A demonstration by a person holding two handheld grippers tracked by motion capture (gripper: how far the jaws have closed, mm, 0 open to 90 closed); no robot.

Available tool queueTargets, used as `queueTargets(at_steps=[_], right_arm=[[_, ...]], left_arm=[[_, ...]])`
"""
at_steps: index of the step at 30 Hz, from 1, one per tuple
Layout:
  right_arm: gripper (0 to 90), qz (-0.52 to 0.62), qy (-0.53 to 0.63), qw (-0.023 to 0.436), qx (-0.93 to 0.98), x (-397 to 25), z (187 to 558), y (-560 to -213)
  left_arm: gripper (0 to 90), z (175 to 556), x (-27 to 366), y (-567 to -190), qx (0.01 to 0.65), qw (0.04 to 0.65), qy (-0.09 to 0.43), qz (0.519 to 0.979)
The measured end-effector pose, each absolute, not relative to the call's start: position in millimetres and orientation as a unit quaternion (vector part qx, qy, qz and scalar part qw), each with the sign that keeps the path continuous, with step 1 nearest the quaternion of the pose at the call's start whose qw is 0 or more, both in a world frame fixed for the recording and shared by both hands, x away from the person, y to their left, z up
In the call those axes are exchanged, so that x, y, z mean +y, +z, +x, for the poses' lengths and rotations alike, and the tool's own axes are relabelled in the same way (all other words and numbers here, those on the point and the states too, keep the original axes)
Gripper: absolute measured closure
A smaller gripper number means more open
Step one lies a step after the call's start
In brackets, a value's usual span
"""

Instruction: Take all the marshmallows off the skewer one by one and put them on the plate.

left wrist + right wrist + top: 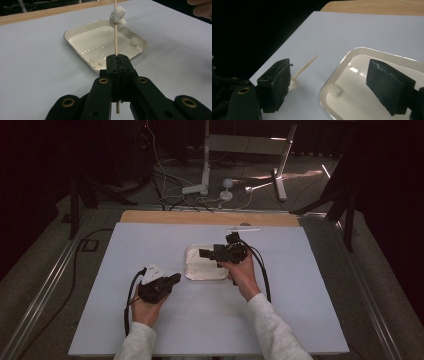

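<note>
Nearest the person's edge of the pale grey tabletop (210,320), the left gripper (117,62) has its jaws pressed together on a thin wooden skewer (115,37), gripped low on the shaft with a short stub poking out beneath. Two soft white marshmallow-like lumps (118,17) sit threaded high on the stick. They look light and squashy, so I'd judge the stiff but snappable stick the better place to hold, near its lower end, as now. Beyond, toward the middle of the tabletop, lies a shallow white rectangular tray (75,31) with three more loose lumps inside. The right gripper (337,85) hovers over the tray's near rim, jaws spread wide and holding nothing
</note>
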State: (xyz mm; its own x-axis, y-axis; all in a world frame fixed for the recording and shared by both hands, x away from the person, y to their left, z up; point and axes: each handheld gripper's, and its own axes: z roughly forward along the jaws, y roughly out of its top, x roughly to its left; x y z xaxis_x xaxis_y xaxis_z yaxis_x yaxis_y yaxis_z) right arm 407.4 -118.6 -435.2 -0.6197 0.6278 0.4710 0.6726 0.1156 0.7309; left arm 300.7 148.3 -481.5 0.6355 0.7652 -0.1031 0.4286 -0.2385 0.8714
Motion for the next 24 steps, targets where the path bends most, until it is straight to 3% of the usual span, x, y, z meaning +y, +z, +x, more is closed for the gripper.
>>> queueTargets(at_steps=[19, 24], right_arm=[[16.0, -0.415, -0.509, 0.059, -0.752, -104.7, 384.1, -452.7], [25.3, -0.407, -0.517, 0.087, -0.748, -96.8, 380.3, -459.3]], left_arm=[[89.9, 296.6, 140.6, -477.6, 0.381, 0.504, 0.171, 0.756], [89.9, 295.8, 138.6, -477.2, 0.376, 0.506, 0.170, 0.757]])
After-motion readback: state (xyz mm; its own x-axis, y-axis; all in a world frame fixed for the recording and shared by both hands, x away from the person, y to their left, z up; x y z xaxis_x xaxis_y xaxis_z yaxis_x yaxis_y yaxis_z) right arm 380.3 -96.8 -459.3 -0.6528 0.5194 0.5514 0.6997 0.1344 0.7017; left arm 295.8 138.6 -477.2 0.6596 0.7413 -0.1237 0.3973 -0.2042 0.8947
